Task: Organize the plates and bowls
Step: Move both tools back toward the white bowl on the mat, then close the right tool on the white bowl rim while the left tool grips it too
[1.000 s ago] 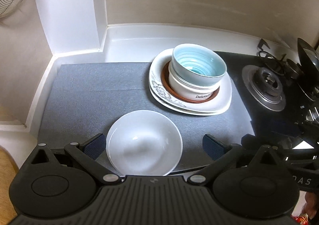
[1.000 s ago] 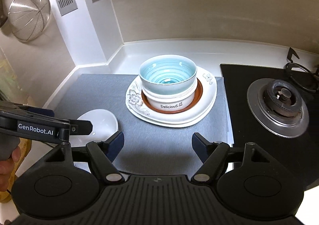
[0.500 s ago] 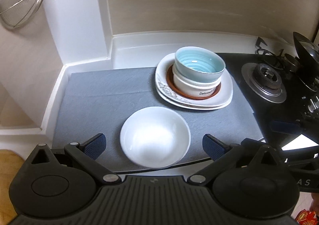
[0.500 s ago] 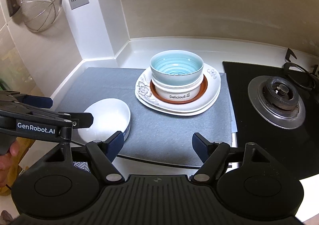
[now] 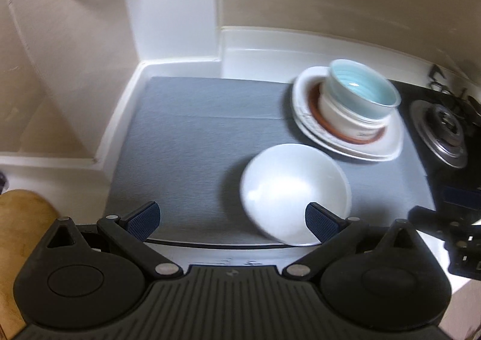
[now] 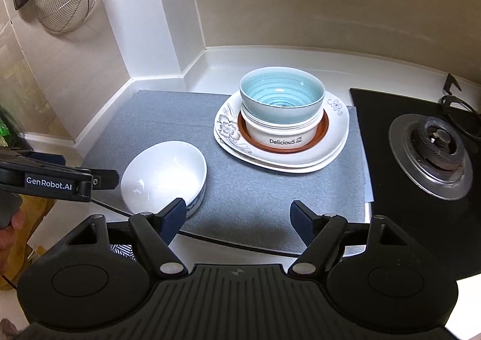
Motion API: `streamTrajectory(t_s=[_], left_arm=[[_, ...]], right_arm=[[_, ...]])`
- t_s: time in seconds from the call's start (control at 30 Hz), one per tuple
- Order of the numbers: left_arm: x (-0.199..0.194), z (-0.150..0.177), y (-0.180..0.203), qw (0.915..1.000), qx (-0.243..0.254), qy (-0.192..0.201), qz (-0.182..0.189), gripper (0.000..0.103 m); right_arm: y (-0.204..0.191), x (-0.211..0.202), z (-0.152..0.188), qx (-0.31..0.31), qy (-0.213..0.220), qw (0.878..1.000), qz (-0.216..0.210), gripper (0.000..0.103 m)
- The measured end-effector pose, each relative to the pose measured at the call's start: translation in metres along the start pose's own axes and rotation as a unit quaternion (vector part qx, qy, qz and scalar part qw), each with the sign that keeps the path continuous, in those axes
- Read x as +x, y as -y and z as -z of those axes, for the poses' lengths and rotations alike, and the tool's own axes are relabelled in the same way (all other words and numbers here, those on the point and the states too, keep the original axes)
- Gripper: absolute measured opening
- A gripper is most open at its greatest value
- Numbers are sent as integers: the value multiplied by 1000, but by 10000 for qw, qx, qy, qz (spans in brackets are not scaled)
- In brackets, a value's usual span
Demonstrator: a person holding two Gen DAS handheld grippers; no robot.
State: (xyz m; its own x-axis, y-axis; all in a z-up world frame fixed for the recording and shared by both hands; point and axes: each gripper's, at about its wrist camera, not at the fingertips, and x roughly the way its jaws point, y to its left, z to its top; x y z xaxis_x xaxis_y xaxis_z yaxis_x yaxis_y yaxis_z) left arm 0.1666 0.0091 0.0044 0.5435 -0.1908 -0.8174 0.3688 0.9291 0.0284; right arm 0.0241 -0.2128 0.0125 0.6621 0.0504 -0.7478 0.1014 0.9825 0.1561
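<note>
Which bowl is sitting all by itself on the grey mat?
The plain white bowl near the front edge of the grey mat. The blue bowl is nested in the "Delicious" bowl, stacked on plates.

The white kitchen table [image 6: 270,60] runs into a corner, its glossy top curving up into a low rim along the beige wall. A grey rectangular fabric mat [image 6: 246,189] lies flat on it, covering most of the near part and reaching the front edge. Directly on the mat stands a plain white ceramic bowl [image 6: 163,177] near the front left, upright and empty. Farther back and to its right, apart from it, lies a white squarish plate with a grey flower pattern [image 6: 228,129], the lowest of a stack of dishes. Just beside the mat's right edge sits a black glass gas hob [image 6: 390,213] with a round metal burner [image 6: 433,153].

In the left wrist view the same mat [image 5: 192,141] and white bowl [image 5: 294,186] appear blurred.
</note>
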Motion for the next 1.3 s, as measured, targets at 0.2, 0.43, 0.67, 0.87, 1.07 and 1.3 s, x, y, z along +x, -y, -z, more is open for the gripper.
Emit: streamTrajectory(t_s=[0.2,0.43,0.67,0.87,1.07,1.3], left_arm=[[20,-4,-10,9996,-91,-237,-134,103],[51,-6,-15,9975,-197,-647,-208,103],[74,-9,-14,9950,-231,-953,-201,103],[89,-10,-16,9930,-257,-1134,-199,103],[100,-10,-17,9915,-252,-1255,-220,103],[109,-12,-19,9902,-263,-1359,-206,103]], right_arm=[[-5,21,-9,-20,-92,9998,-166,78],[-15,49,-18,-75,-327,9991,-267,78],[-22,77,-24,-122,-546,9978,-349,78],[-22,96,-25,-143,-714,9968,-345,78],[-19,110,-24,-139,-846,9959,-304,78],[-21,122,-25,-187,-919,9952,-265,78]])
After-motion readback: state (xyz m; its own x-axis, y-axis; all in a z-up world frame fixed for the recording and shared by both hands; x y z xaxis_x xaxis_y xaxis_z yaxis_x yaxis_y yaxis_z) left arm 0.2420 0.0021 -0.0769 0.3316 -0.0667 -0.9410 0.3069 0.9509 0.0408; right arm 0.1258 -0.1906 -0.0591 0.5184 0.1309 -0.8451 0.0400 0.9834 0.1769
